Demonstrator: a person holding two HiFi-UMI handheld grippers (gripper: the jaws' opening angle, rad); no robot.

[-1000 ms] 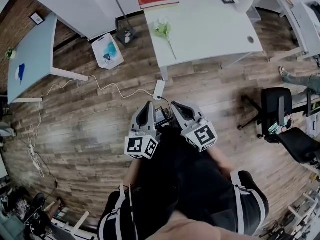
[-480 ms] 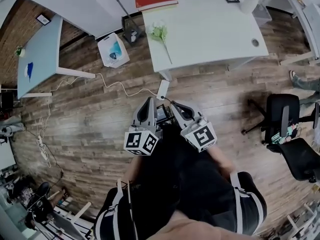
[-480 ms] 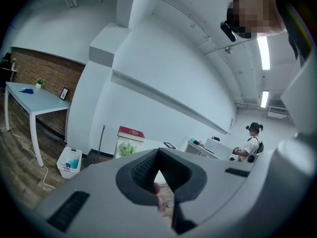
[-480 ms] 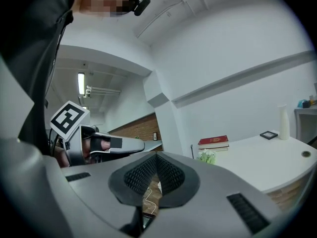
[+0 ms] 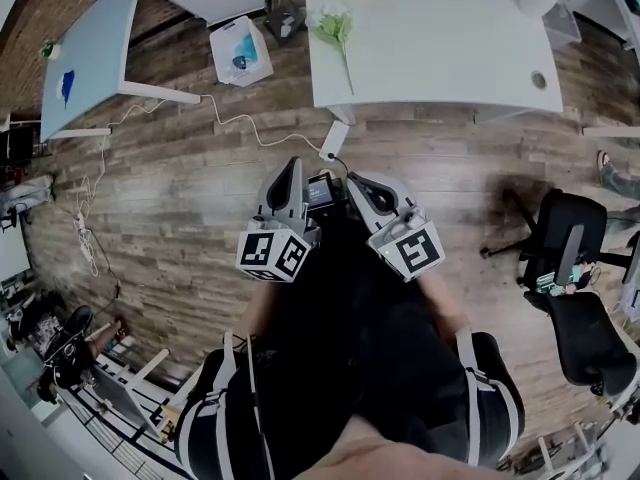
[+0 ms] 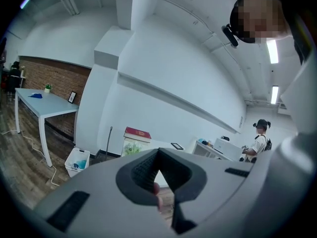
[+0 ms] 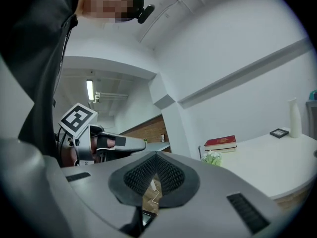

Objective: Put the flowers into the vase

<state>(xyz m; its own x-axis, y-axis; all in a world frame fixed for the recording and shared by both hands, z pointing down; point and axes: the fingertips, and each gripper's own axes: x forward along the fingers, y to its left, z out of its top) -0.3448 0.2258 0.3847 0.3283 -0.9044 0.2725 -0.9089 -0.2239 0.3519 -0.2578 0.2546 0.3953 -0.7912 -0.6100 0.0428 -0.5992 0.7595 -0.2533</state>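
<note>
Lying ahead on the white desk [image 5: 440, 53], a pale green flower [image 5: 335, 26] points its stem at the grey left gripper [image 5: 290, 168] and right gripper [image 5: 362, 183], both closed, empty.

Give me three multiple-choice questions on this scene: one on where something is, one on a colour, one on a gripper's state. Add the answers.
1. Where does the flower lie?
A. on the wooden floor
B. on the white table
C. on the office chair

2. What colour is the book on that table?
A. blue
B. red
C. green

3. How do the jaws of the right gripper stand?
A. wide apart
B. shut on the flower
C. shut, with nothing between them

Answers:
1 B: the head view shows the flower lying flat on the tabletop.
2 B: its cover is plainly red in the right gripper view.
3 C: the jaws meet in the right gripper view, while the flower lies far off on the table.
</note>
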